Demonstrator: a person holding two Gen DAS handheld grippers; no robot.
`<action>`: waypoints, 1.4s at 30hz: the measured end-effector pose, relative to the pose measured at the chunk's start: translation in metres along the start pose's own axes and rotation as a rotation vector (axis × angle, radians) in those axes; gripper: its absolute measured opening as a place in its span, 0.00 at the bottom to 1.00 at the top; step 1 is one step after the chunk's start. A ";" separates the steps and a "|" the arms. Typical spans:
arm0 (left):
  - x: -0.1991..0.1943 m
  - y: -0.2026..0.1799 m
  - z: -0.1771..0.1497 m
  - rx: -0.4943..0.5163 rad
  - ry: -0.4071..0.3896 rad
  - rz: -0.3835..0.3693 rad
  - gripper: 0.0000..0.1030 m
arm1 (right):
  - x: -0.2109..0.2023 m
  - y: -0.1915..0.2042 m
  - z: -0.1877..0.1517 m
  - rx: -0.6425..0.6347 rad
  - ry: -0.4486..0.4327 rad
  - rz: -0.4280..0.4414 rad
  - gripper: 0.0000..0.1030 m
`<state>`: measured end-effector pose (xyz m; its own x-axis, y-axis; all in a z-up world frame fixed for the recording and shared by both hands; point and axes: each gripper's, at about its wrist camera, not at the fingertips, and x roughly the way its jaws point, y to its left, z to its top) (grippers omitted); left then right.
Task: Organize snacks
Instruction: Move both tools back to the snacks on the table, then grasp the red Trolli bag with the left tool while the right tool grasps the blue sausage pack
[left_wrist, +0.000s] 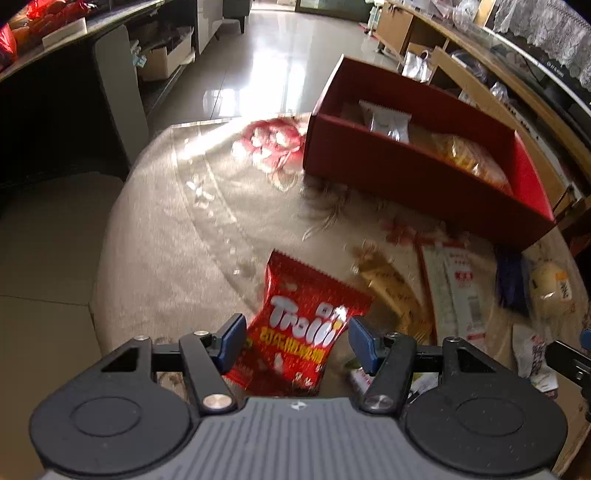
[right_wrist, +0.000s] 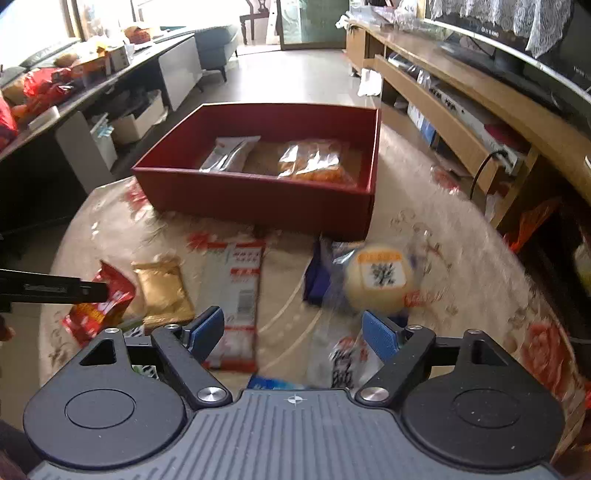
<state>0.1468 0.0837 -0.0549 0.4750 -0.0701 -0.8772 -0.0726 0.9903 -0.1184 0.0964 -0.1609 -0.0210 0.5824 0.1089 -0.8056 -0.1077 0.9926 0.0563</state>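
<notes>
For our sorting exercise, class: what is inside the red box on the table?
Inside the red box lie a silver foil packet and a clear bag of orange snacks, side by side. The near wall hides the floor's front strip, so anything there cannot be seen.

Left gripper (left_wrist: 297, 341): matte black linkage arms with triangular cut-outs, silver pivot screws, two round black discs flanking a grey ribbed housing that bears a small white cross-shaped mark, and blue ribbed pads (left_wrist: 232, 341) on the fingertips. Right gripper (right_wrist: 293, 332): identical build, with the same black arms, silver screws, grey ribbed housing, white mark and blue pads (right_wrist: 380, 336).
</notes>
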 end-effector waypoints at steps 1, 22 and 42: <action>0.001 0.000 -0.001 0.009 0.000 0.008 0.60 | -0.001 0.001 -0.002 -0.001 0.000 -0.001 0.84; 0.025 -0.007 -0.008 -0.003 0.072 0.064 0.55 | -0.008 -0.023 -0.024 0.071 0.038 -0.036 0.84; 0.001 -0.003 -0.024 -0.019 0.066 -0.012 0.49 | 0.024 0.009 -0.052 0.029 0.183 -0.046 0.85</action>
<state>0.1262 0.0778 -0.0671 0.4174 -0.0902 -0.9042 -0.0843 0.9869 -0.1374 0.0678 -0.1518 -0.0704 0.4300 0.0547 -0.9012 -0.0596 0.9977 0.0321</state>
